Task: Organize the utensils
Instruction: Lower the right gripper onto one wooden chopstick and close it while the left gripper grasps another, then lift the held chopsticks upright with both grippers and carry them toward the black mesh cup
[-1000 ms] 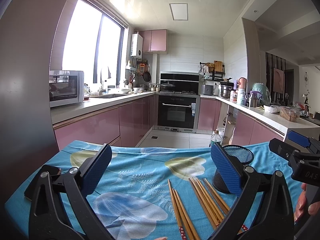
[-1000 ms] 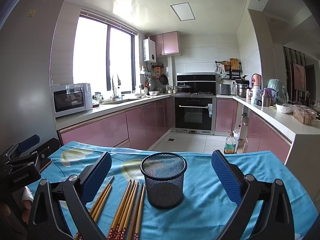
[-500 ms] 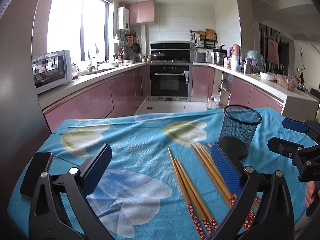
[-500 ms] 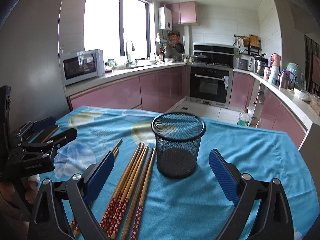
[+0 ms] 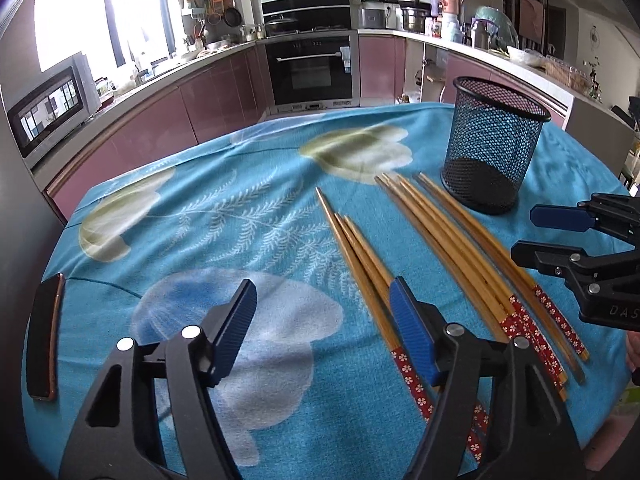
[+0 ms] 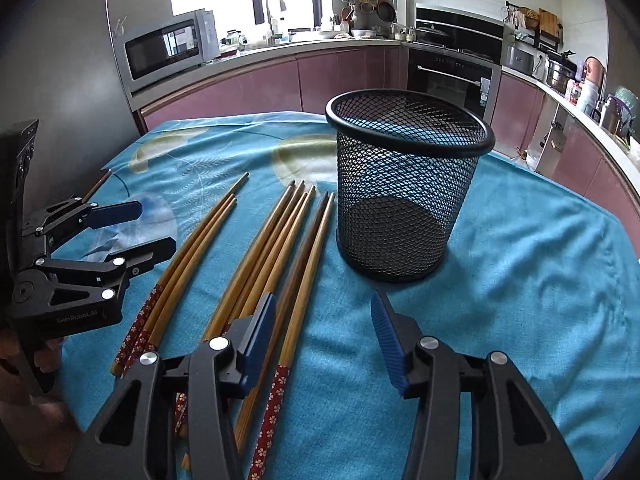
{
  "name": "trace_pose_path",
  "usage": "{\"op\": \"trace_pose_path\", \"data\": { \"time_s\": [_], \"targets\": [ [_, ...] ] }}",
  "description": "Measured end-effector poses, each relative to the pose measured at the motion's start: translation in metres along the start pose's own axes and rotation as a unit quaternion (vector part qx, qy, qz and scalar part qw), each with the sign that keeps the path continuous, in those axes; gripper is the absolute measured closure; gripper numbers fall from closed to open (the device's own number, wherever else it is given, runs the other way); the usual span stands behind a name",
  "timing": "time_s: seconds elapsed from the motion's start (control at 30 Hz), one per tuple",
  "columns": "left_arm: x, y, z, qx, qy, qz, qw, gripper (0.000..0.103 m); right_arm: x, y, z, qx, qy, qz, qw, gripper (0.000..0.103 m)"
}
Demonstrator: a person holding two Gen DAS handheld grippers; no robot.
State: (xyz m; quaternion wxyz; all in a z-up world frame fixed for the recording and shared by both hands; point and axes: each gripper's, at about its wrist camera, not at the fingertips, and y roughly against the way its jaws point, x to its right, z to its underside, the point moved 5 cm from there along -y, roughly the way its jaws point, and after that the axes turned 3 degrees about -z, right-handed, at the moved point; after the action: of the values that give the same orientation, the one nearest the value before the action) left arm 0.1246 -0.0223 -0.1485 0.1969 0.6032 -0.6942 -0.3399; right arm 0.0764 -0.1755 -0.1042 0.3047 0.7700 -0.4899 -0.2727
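Note:
Wooden chopsticks with red flowered ends lie on the blue flowered cloth in two bunches: three chopsticks (image 5: pixel 360 264) on the left and several chopsticks (image 5: pixel 460 248) closer to the black mesh cup (image 5: pixel 496 140). The empty cup stands upright. My left gripper (image 5: pixel 322 300) hovers low over the cloth with its jaws closing and only cloth in the gap. The bunch of three runs under its right finger. My right gripper (image 6: pixel 323 312) is closing too, with a darker pair of chopsticks (image 6: pixel 308 264) lying between its fingers, untouched. The mesh cup (image 6: pixel 404 200) stands just beyond it. Each view shows the other gripper from the side, the right gripper (image 5: pixel 528 234) and the left gripper (image 6: pixel 156 226).
A dark phone (image 5: pixel 44 336) lies at the cloth's left edge. Pink kitchen cabinets, a microwave (image 5: pixel 48 100) and an oven (image 5: pixel 312 68) stand beyond the table's far edge. A person's hand (image 6: pixel 24 356) holds the left gripper.
Both grippers have dropped and tipped down toward the table, so the chopsticks and cup look nearer. Both pairs of jaws have narrowed, the right more than the left.

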Motion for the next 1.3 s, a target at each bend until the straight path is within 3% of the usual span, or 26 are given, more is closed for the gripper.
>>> {"op": "trace_pose_path", "data": {
  "time_s": [0.17, 0.47, 0.6, 0.67, 0.8, 1.07, 1.3],
  "targets": [
    [0.001, -0.013, 0.004, -0.027, 0.002, 0.013, 0.9996, 0.039, 0.006, -0.008, 0.001, -0.018, -0.006, -0.003, 1.000, 0.056],
    [0.007, -0.028, -0.002, -0.048, -0.011, 0.028, 0.9984, 0.043, 0.003, -0.019, -0.002, -0.031, 0.007, 0.007, 0.999, 0.068],
    [0.006, -0.036, -0.009, -0.053, -0.003, 0.040, 0.9978, 0.045, 0.001, -0.025, -0.008, -0.033, 0.007, 0.003, 0.999, 0.075],
    [0.006, -0.040, -0.013, -0.054, 0.000, 0.043, 0.9976, 0.052, 0.000, -0.027, -0.010, -0.034, 0.008, -0.001, 0.999, 0.080],
    [0.008, -0.044, -0.017, -0.057, 0.003, 0.043, 0.9975, 0.055, 0.001, -0.030, -0.014, -0.033, -0.009, -0.026, 0.999, 0.095],
    [0.011, -0.039, -0.018, -0.058, 0.032, 0.056, 0.9962, 0.091, 0.003, -0.022, -0.015, -0.023, -0.035, -0.055, 0.998, 0.097],
    [0.006, -0.028, -0.014, -0.054, 0.058, 0.064, 0.9947, 0.095, -0.004, 0.002, -0.020, 0.005, -0.022, -0.074, 0.997, 0.097]
  ]
}}
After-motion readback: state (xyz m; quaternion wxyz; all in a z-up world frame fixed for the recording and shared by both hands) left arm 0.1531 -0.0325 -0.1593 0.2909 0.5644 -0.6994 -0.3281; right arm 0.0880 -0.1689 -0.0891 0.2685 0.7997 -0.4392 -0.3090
